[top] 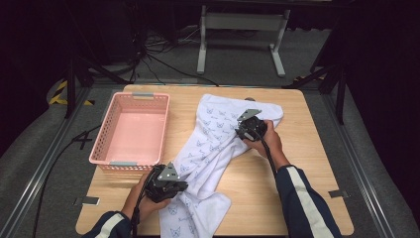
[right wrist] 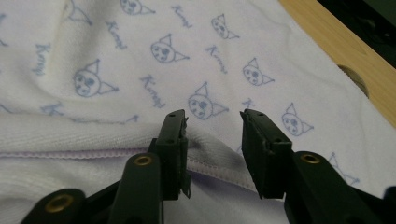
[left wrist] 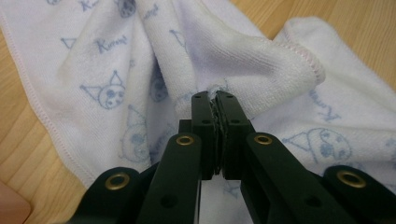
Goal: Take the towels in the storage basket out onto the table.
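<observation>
A white towel (top: 213,144) printed with small blue cat faces lies crumpled in a diagonal band across the wooden table (top: 297,163). My left gripper (top: 184,187) is at the towel's near end, shut on a bunched fold. In the left gripper view the jaws (left wrist: 214,95) meet on that fold of towel (left wrist: 261,56). My right gripper (top: 241,131) rests on the towel's far end. In the right gripper view its jaws (right wrist: 212,119) stand apart over a stitched hem of the towel (right wrist: 140,60), and nothing is pinched between them.
A pink plastic basket (top: 105,130) with nothing in it sits at the table's left side, just beyond the left hand. Bare wood shows right of the towel. A small round hole (right wrist: 353,77) lies in the table near the far edge.
</observation>
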`<act>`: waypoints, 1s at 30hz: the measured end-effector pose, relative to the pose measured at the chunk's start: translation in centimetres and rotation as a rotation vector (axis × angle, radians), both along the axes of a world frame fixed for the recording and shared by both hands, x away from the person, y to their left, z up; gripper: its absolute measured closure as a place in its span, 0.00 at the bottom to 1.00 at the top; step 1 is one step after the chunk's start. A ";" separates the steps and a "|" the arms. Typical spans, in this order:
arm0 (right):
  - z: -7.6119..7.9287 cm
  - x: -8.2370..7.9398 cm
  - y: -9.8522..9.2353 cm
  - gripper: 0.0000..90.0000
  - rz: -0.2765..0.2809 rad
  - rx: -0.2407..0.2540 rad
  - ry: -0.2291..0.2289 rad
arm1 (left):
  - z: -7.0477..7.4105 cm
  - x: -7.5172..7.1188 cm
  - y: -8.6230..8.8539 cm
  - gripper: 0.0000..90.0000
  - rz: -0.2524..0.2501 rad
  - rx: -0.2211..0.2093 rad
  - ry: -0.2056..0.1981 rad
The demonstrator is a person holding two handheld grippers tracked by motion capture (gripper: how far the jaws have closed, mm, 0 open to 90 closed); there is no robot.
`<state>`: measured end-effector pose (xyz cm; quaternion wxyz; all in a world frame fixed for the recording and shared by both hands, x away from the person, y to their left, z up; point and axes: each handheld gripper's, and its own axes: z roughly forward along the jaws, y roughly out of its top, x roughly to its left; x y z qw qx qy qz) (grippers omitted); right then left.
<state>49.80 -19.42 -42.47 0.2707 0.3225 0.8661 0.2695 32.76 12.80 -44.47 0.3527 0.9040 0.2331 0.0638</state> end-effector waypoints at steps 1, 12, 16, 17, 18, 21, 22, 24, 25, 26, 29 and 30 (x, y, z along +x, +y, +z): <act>0.3 -0.3 -0.3 0.71 -0.002 0.024 -0.014 | -0.1 0.0 0.0 0.97 -0.004 0.009 0.002; 1.3 -1.1 -6.1 0.86 0.069 0.127 0.078 | -0.6 0.2 -0.2 0.95 -0.008 0.004 0.016; 0.7 -1.3 -4.1 0.75 0.104 0.076 0.066 | -0.7 0.1 -0.3 0.95 -0.006 0.015 0.007; 0.5 -1.3 -3.5 0.72 0.103 0.058 0.052 | -0.7 0.1 -0.3 0.94 -0.006 0.015 0.003; 0.3 -1.1 -3.1 0.69 0.111 0.041 0.048 | -0.7 0.1 -0.2 0.94 -0.008 0.016 0.000; -0.4 -0.6 -2.2 0.66 0.098 0.016 0.066 | -0.7 0.1 -0.1 0.93 -0.001 0.010 0.018; -0.6 -0.2 -2.0 0.67 0.089 -0.007 0.067 | -0.7 0.1 -0.1 0.93 -0.003 0.003 0.011; -1.1 0.1 -1.9 0.75 0.081 -0.024 0.074 | -0.8 0.2 -0.2 0.94 -0.012 0.003 0.010; -1.2 0.2 -2.0 0.80 0.079 -0.033 0.079 | -0.8 0.2 -0.2 0.94 -0.011 0.007 0.012; -1.4 0.3 -2.0 0.88 0.084 -0.034 0.086 | -0.9 0.2 -0.2 0.94 -0.013 0.007 0.012; -1.4 0.3 -2.4 1.00 0.073 -0.035 0.082 | -0.7 0.2 -0.4 0.95 -0.014 -0.005 0.012; -1.1 0.3 -2.6 1.00 0.072 -0.032 0.072 | -0.6 0.2 -0.4 0.95 -0.017 -0.010 0.003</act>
